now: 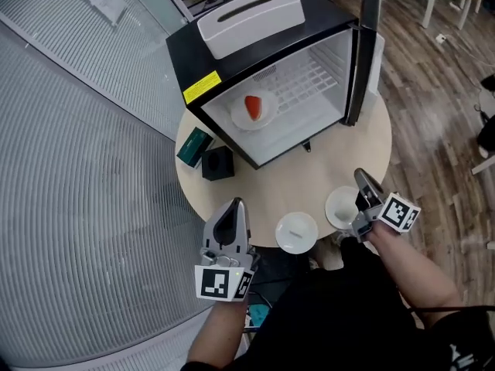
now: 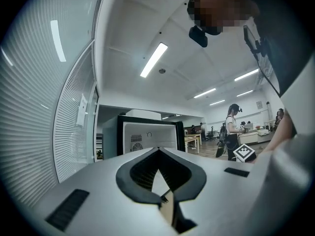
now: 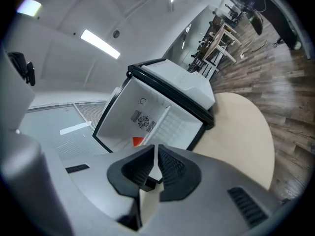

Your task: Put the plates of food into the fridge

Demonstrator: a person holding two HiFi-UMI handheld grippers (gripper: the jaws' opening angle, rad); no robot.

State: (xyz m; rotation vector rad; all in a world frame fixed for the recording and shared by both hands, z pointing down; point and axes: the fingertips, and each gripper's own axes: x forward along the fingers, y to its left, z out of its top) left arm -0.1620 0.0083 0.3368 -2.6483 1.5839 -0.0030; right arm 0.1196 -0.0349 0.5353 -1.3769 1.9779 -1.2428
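The small black fridge (image 1: 203,68) stands open on the round table (image 1: 340,149), its door (image 1: 363,52) swung to the right. On the fridge floor sits a white plate with red food (image 1: 252,108); the red piece (image 3: 138,141) also shows in the right gripper view. Two white plates rest near the table's front edge, one in the middle (image 1: 297,232) and one to the right (image 1: 339,207). My right gripper (image 1: 361,175) hovers over the right plate's edge, shut with nothing between its jaws (image 3: 155,148). Left of the middle plate, my left gripper (image 1: 233,205) is shut and empty (image 2: 157,150).
A green box (image 1: 194,146) and a black cube-shaped box (image 1: 218,162) sit on the table left of the fridge. A white box (image 1: 249,18) lies on the fridge top. A ribbed glass wall (image 1: 85,168) runs along the left; wooden floor (image 1: 433,107) lies to the right.
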